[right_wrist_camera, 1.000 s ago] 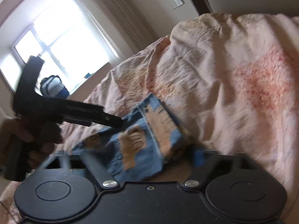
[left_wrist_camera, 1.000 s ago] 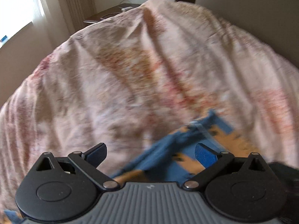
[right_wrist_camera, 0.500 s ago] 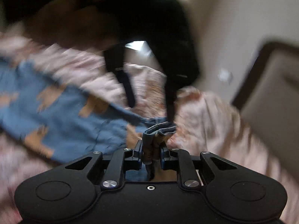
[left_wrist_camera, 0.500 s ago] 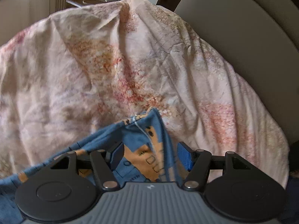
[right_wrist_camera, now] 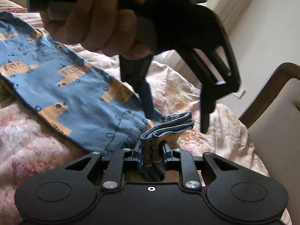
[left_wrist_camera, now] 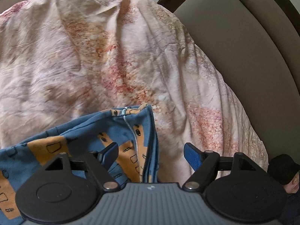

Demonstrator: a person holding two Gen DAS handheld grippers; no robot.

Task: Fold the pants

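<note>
Blue pants [right_wrist_camera: 75,101] with orange prints lie on the bed's pink duvet [left_wrist_camera: 93,56], one bunched edge clenched in the right tongs [right_wrist_camera: 151,155]
Left tongs [left_wrist_camera: 151,153] hang over the same end, jaws easing apart, fabric between them but unpinched; they should bite the hem beside the right tongs' grip, so both can carry the edge across evenly
</note>
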